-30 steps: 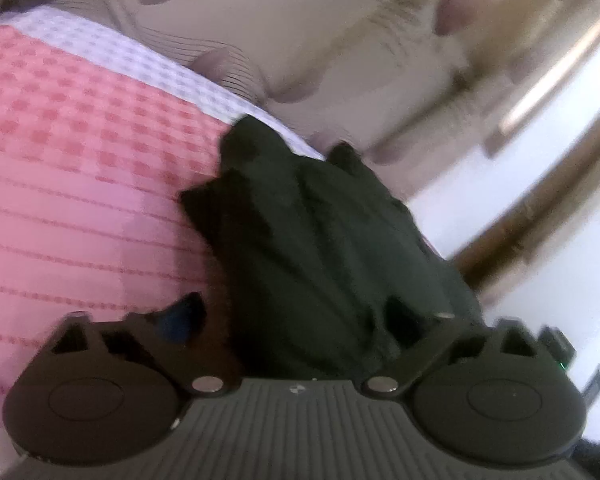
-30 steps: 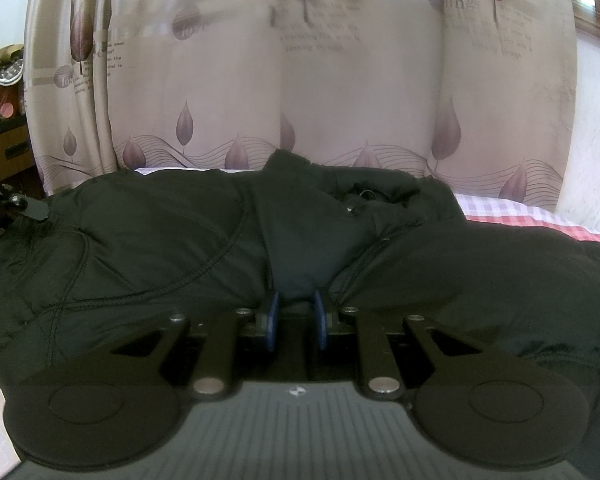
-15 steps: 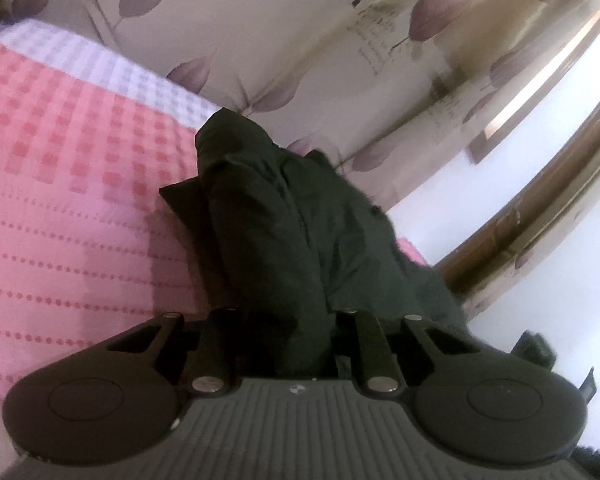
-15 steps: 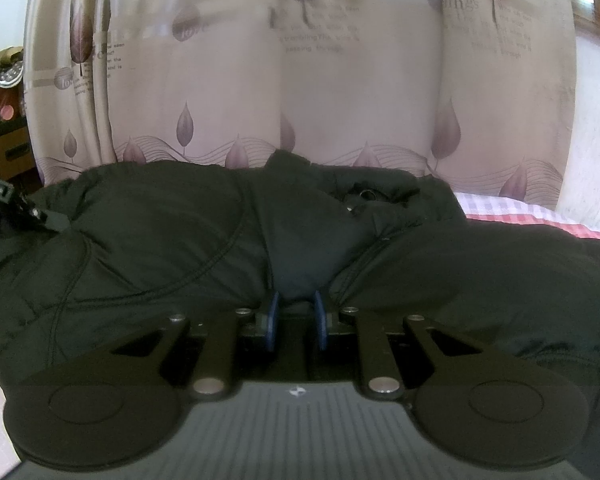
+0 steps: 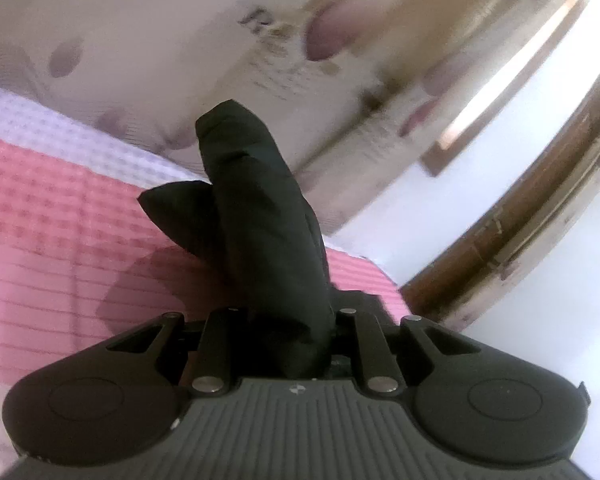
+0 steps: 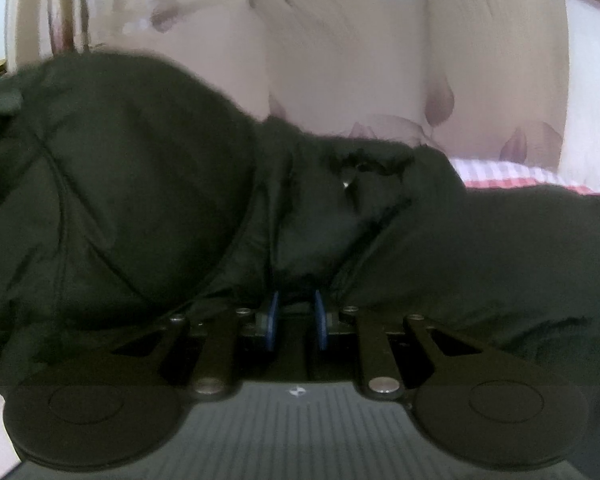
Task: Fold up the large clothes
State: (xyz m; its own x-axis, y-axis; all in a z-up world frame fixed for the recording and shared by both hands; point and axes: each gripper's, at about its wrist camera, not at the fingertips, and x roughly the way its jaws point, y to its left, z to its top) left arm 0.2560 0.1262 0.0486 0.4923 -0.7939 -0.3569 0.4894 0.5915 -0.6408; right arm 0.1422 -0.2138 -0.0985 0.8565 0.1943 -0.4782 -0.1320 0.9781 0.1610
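A bed (image 5: 52, 248) with a pink checked cover, white along its far edge, fills the lower left of the left wrist view. Behind it hangs a cream curtain (image 6: 340, 60) printed with mauve leaves and faint lettering. A dark wooden frame (image 5: 512, 240) runs along the white wall (image 5: 452, 216), and daylight comes through the cloth.

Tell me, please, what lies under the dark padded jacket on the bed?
A pink checked bedspread shows beneath the dark padded jacket, white at its far edge. Whatever lies directly under the jacket's bulk is covered.
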